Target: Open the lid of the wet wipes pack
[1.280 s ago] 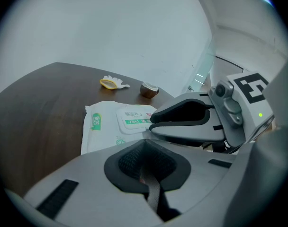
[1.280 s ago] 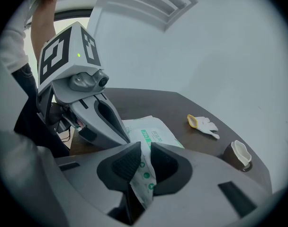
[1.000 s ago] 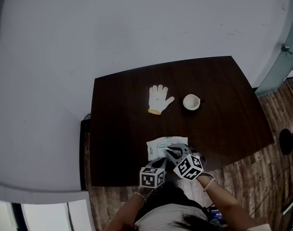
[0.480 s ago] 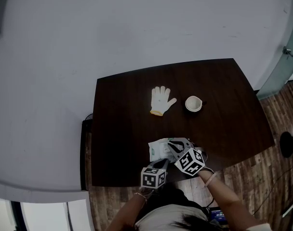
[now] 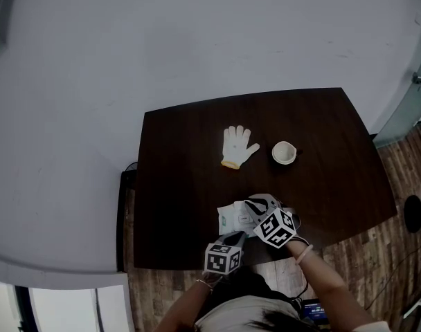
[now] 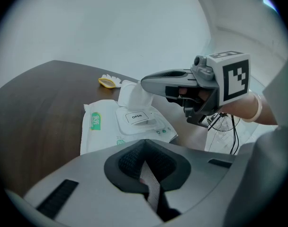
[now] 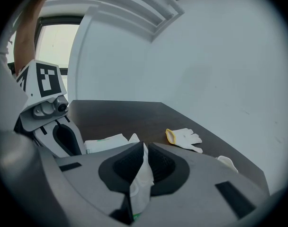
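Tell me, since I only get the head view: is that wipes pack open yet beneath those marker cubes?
Observer: Yes. The lid stands raised off the wet wipes pack.
Visitor: What is lifting it?
Observer: The right gripper. Its jaws have just been closing, and the white lid is pinched between them.
Visitor: Is anything printed underneath?
Observer: An OPEN sticker lies flat on the pack where the lid sat.
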Tool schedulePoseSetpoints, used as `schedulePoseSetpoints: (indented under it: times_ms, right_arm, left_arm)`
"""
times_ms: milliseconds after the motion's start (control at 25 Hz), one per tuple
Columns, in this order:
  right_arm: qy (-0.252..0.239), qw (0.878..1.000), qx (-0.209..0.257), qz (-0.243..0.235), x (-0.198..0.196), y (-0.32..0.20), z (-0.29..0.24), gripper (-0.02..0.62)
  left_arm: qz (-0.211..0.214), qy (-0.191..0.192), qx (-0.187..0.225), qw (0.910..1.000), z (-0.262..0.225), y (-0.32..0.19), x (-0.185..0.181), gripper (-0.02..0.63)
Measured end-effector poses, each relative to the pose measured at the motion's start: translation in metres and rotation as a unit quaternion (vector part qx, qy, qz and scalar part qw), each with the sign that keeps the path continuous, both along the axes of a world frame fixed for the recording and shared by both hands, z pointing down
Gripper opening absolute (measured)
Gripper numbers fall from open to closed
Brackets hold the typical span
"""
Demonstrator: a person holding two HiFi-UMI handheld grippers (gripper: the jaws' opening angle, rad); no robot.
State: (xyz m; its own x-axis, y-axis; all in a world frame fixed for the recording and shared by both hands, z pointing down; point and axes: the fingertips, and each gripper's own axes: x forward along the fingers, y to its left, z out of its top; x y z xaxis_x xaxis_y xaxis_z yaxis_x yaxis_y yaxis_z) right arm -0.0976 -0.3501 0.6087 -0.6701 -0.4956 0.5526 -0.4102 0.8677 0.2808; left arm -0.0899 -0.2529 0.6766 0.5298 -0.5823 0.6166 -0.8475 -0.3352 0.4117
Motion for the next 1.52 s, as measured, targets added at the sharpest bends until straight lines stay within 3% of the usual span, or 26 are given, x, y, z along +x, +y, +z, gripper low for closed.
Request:
schedulePoseSetpoints:
  times_ms: [960, 1000, 1040, 1520]
  right_arm:
    - [-0.015, 0.994, -0.097, 0.037, -0.004, -0.047, 0.045, 0.054]
    - [-0.013, 0.994, -0.101, 0.041, -0.004, -0.048, 0.048, 0.052]
    - [-0.009, 0.994, -0.102, 0.044, -0.003, -0.049, 0.05, 0.005]
    - [0.024, 0.992, -0.118, 0.038, -0.004, -0.05, 0.067, 0.006]
  left_arm:
    - [0.009, 0.003, 0.004, 0.9999, 0.002, -0.003, -0.001, 0.014]
    - [0.009, 0.004, 0.004, 0.9999, 0.002, -0.004, -0.001, 0.014]
    - [0.01, 0.004, 0.004, 0.9999, 0.002, -0.004, -0.001, 0.014]
    - [0.012, 0.006, 0.003, 0.9999, 0.003, -0.005, 0.0, 0.014]
